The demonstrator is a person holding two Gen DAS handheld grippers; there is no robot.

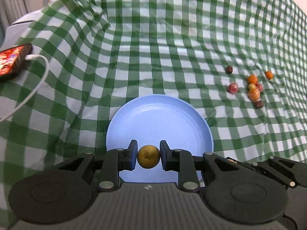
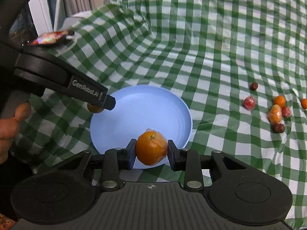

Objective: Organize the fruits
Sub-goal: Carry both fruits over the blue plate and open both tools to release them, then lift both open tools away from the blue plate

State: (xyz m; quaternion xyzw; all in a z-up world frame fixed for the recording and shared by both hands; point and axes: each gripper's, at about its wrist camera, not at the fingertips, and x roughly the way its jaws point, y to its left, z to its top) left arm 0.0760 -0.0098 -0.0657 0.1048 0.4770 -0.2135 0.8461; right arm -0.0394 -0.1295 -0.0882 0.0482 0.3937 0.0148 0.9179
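A light blue plate [image 1: 159, 115] lies on the green checked cloth; it also shows in the right wrist view [image 2: 145, 103]. My left gripper [image 1: 148, 156] is shut on a small brown-gold round fruit [image 1: 148, 156], held over the plate's near edge. In the right wrist view the left gripper [image 2: 99, 103] reaches over the plate's left rim, its fruit [image 2: 94, 108] partly hidden. My right gripper [image 2: 151, 149] is shut on a wrapped orange [image 2: 151, 147] above the plate's near rim. Several loose fruits [image 1: 253, 88] lie to the right, also in the right wrist view [image 2: 276, 113].
A phone [image 1: 13, 61] with a white charging cable [image 1: 36, 84] lies at the far left on the cloth. The cloth is wrinkled and rises at the back. A dark fruit [image 1: 229, 69] and a red wrapped fruit [image 1: 233, 88] lie apart from the cluster.
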